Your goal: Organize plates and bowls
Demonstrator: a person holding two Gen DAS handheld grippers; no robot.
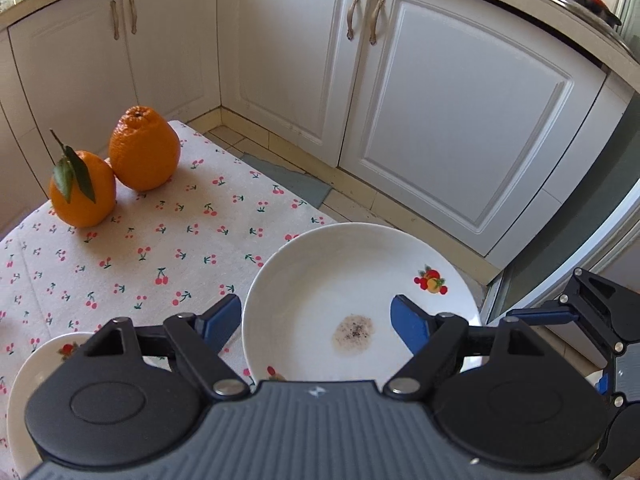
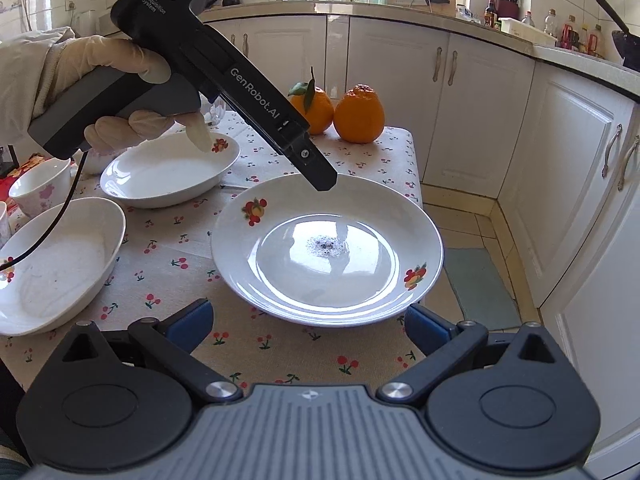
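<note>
A white round plate point(image 1: 336, 280) with fruit prints and a dirty spot sits at the table's corner; it also shows in the right wrist view point(image 2: 360, 280). My left gripper point(image 1: 316, 322) is open above its near-left rim, one finger inside, one outside. My right gripper point(image 2: 308, 326) is open just short of the plate's near rim. The left gripper's body point(image 2: 256, 92) hangs over the plate's far rim. Two more white dishes lie to the left, an oval one point(image 2: 168, 172) and another point(image 2: 56, 268). A dish rim point(image 1: 36, 364) shows under my left gripper.
Two oranges point(image 1: 116, 168) stand at the far table edge, also in the right wrist view point(image 2: 340, 114). A floral cup point(image 2: 38, 190) stands far left. White cabinets point(image 1: 440, 120) and tiled floor lie beyond the cherry-print tablecloth point(image 1: 160, 260).
</note>
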